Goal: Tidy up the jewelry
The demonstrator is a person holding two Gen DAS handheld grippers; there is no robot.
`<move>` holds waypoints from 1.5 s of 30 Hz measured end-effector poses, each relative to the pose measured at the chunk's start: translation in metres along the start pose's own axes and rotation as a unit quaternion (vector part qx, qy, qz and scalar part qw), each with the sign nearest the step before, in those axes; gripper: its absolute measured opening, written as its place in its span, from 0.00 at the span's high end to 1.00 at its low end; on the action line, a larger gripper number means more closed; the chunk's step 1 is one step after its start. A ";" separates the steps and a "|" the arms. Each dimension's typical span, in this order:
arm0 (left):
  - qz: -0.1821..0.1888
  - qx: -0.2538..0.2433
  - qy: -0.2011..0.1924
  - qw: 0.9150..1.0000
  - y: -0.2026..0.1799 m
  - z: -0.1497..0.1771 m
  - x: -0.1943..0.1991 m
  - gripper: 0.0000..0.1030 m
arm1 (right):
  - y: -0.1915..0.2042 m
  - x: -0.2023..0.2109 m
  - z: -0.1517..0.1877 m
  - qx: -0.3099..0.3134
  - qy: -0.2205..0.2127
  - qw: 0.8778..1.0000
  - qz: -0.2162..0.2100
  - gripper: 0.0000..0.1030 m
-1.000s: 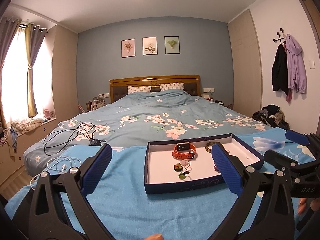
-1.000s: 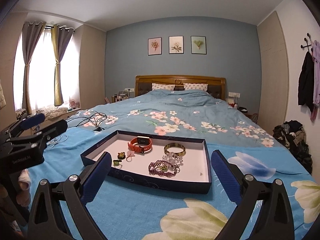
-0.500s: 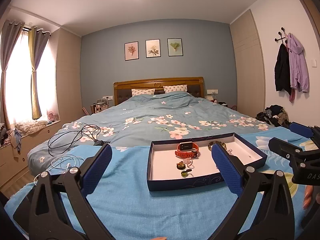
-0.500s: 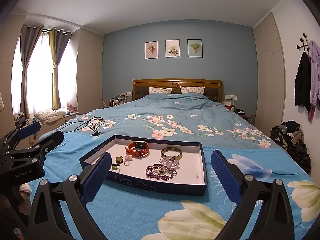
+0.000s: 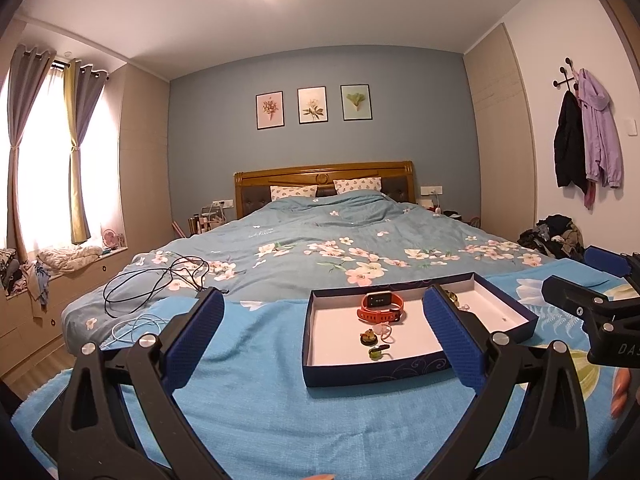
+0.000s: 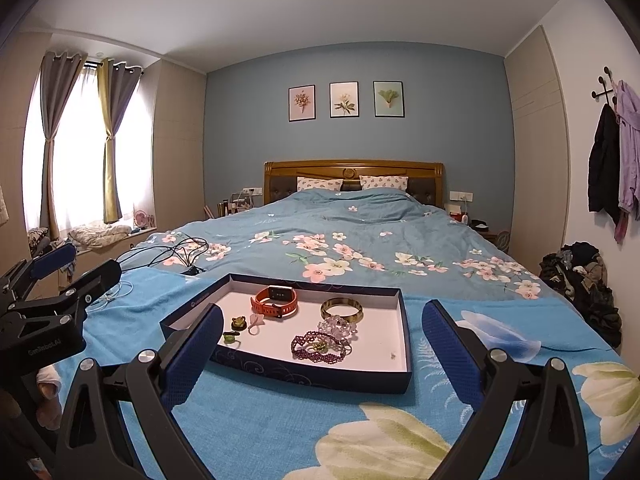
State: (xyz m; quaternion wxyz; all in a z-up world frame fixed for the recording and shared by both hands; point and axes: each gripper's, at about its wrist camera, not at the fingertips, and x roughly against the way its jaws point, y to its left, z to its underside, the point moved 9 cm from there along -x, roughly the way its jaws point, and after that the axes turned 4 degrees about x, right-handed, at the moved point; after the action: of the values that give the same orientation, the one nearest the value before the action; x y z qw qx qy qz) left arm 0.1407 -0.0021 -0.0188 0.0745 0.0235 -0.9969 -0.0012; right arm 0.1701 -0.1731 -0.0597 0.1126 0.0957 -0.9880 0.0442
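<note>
Both claws are hovering low over the foot of the bed (image 6: 360,240), each with its blue-padded fingers spread wide and gripping nothing. The left claw (image 5: 320,328) is pointing at the bright blue blanket (image 5: 260,400), with the navy tray (image 5: 360,376) sitting just ahead of it and reaching toward its right finger. The right claw (image 6: 320,344) is facing the same tray (image 6: 312,378) almost squarely, the near rim lying between its fingertips. Inside the tray, an orange watch (image 6: 275,301) is resting toward the far side, a gold bangle (image 6: 341,308) is lying to its right, and a purple beaded bracelet (image 6: 318,347) is sitting nearest the right claw with a clear beaded piece (image 6: 337,326) just behind it. Toward the left finger of that claw, a small green ring (image 6: 229,337), a frog-shaped charm (image 6: 239,322) and a pink ring (image 6: 256,321) are clustering close together. Black cables (image 5: 160,280) are sprawling on the floral duvet, well ahead of the left claw's left finger.
</note>
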 end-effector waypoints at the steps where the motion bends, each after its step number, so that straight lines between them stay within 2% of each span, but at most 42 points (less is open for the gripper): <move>1: -0.001 -0.001 -0.001 1.000 0.000 0.000 0.000 0.05 | 0.000 0.000 0.000 -0.001 0.000 1.000 0.000 0.07; 45: -0.001 -0.006 -0.005 1.000 -0.002 -0.001 0.003 0.05 | -0.001 -0.001 -0.003 -0.001 -0.001 1.000 -0.002 0.07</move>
State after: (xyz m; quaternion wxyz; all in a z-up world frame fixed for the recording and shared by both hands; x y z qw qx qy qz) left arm 0.1379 -0.0042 -0.0171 0.0702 0.0239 -0.9972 -0.0076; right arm 0.1721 -0.1734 -0.0575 0.1116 0.0979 -0.9880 0.0429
